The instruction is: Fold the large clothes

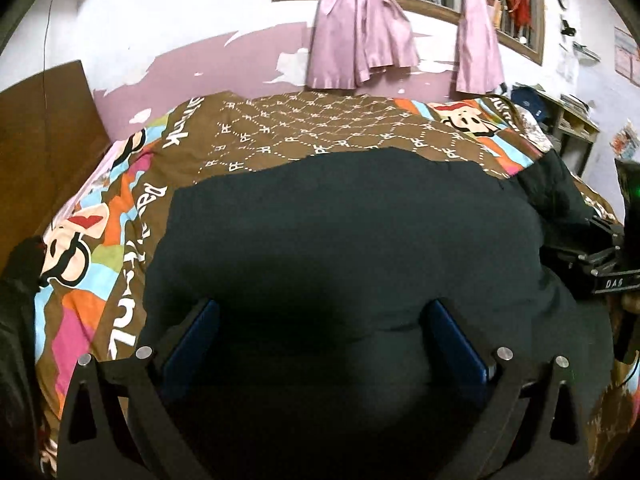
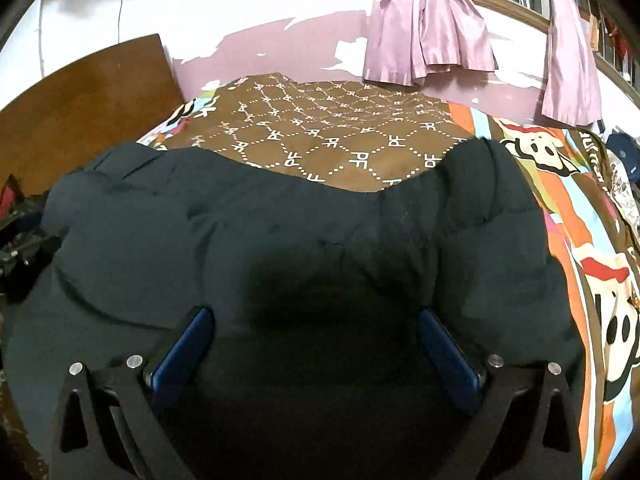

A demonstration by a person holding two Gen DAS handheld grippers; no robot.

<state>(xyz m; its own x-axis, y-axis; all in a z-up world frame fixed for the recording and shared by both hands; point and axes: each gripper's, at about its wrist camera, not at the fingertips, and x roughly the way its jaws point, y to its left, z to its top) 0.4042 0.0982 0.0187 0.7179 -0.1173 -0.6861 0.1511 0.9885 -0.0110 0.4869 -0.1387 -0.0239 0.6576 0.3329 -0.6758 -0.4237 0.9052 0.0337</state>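
I see the dark padded jacket (image 1: 340, 240) spread flat on the cartoon-print bedsheet (image 1: 304, 128), filling the frame from 3 to 9 o'clock in both wrist views. My left gripper (image 1: 322, 320) is spread wide above the jacket, gripping nothing. My right gripper (image 2: 314, 324) is also wide apart and holds nothing. 2 pink curtains (image 2: 432, 28) hang at 12 o'clock, and a wooden headboard (image 2: 88, 104) sits at 10.
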